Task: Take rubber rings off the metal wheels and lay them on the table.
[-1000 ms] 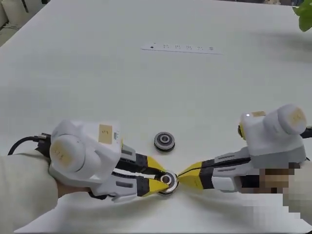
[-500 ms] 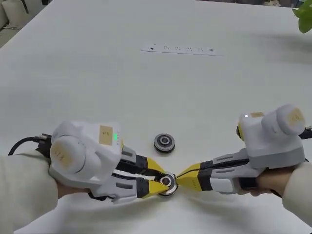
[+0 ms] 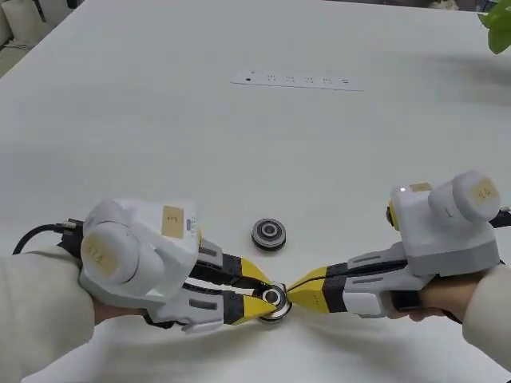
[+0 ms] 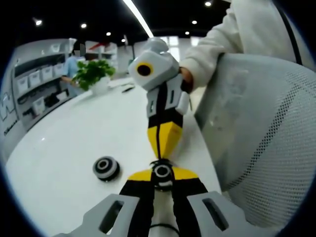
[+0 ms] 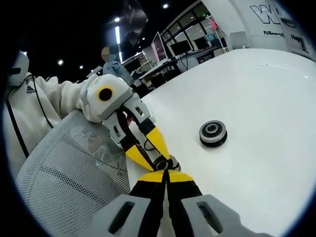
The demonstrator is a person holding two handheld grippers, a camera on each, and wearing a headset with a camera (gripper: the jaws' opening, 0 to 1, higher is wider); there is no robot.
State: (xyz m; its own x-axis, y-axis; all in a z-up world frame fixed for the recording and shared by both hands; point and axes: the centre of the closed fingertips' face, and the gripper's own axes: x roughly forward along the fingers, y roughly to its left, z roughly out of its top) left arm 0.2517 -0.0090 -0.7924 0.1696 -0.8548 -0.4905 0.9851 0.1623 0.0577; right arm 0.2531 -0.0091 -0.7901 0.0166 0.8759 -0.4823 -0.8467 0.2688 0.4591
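Two wheels, neither stripped yet. Lower centre: near wheel [image 3: 274, 298], shiny round metal hub, clamped between left gripper [image 4: 163, 174] jaws; right gripper [image 5: 167, 173] jaws pressed together at its rim, hold on the rubber unclear. Just above: second wheel [image 3: 269, 233], black rubber ring [image 3: 257, 234] still on, flat on smooth white table [image 3: 160, 144].

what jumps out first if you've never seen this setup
Two yellow-tipped tools meet nose to nose near the front edge of the white table: the left hand-held gripper clamps a small metal wheel, and the right hand-held gripper, jaws together, touches its rim. A black-rimmed second wheel lies just beyond.
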